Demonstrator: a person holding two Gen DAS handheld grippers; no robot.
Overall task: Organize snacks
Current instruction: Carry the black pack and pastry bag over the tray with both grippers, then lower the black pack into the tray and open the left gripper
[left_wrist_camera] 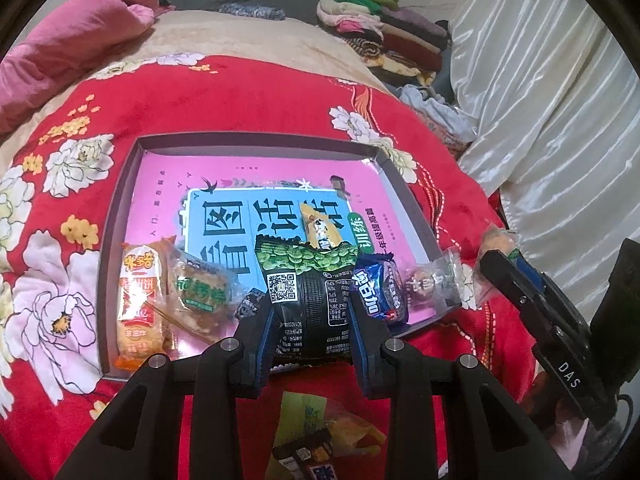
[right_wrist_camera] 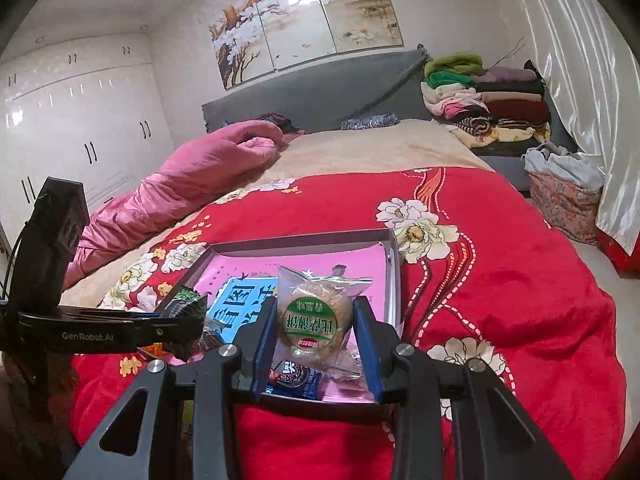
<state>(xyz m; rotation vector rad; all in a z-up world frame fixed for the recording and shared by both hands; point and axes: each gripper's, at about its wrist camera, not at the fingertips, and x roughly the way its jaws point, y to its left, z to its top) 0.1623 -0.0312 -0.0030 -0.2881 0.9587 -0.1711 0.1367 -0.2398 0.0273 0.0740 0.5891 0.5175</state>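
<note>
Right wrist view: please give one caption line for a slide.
Right gripper holds a clear-wrapped pastry above the grey tray on the red bedspread.

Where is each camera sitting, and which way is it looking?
Left wrist: sits on the left hand-held gripper, looking down along its fingers at the green pea packet it holds over the box.
Right wrist: sits on the right hand-held gripper, looking across the bed at a wrapped pastry it holds.
Both show the box, red blanket and the other gripper.
</note>
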